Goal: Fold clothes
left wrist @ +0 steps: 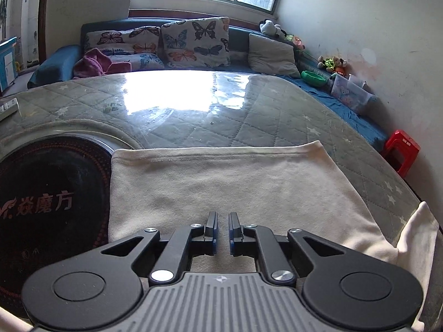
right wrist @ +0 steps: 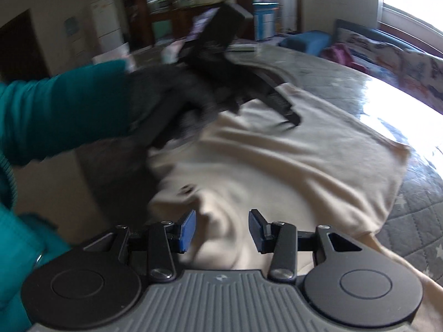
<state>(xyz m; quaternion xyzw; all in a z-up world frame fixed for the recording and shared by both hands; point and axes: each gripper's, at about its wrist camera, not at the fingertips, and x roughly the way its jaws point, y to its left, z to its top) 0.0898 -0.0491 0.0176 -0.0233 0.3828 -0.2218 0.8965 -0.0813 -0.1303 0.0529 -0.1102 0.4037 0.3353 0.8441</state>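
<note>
A cream garment point(left wrist: 221, 182) lies spread flat on the quilted table point(left wrist: 277, 116), its hem at the far side and one part hanging over the right edge. My left gripper point(left wrist: 223, 221) hovers over its near part, fingers drawn almost together with nothing seen between them. In the right wrist view the same garment point(right wrist: 290, 166) is rumpled near my right gripper point(right wrist: 221, 229), which is open above a raised fold; the blue pads point(right wrist: 188, 229) do not press on it. The left gripper point(right wrist: 290, 116) shows there blurred, held by a black-gloved hand point(right wrist: 166, 102) with a teal sleeve.
A black round cooktop point(left wrist: 49, 207) with red lettering sits in the table left of the garment. A sofa with butterfly cushions point(left wrist: 193, 41) lies beyond the table. A red stool point(left wrist: 401, 155) stands at the right by the wall. A flat box point(left wrist: 8, 108) rests at the far left.
</note>
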